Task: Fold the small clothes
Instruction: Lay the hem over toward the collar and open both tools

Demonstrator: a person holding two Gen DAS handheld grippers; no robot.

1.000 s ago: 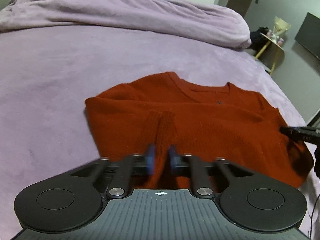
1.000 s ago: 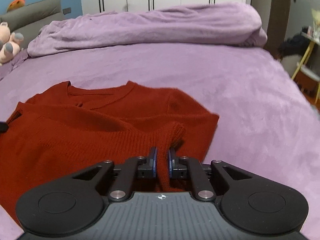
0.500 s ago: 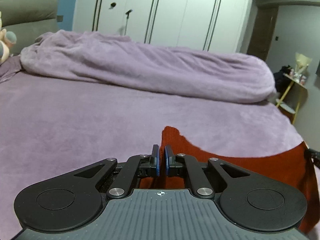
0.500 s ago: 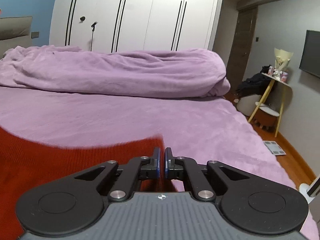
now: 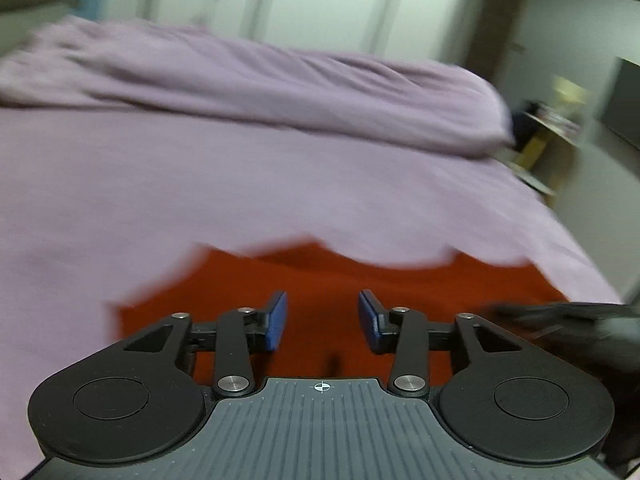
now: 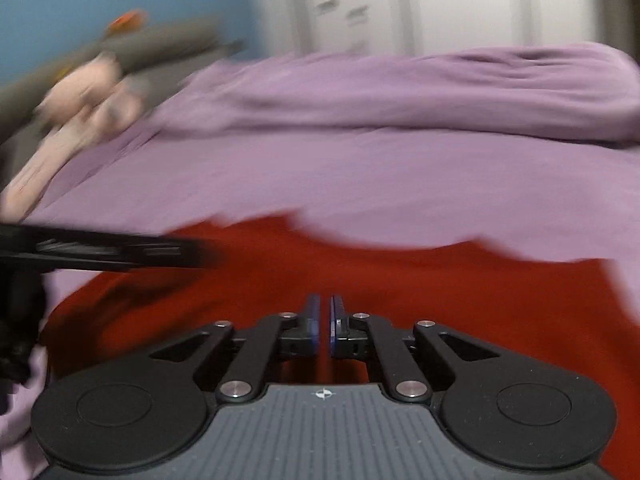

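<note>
Two claws hover low over a red sweater [image 5: 360, 280] lying on the purple bed [image 5: 200, 184]. The left claw [image 5: 322, 320] has just been opening; its blue pads stand apart with nothing between them, the sweater beneath. The right claw [image 6: 324, 330] is pressed nearly together, and blur hides whether any cloth is pinched. A heaped purple blanket [image 6: 400, 92] lies beyond.
</note>
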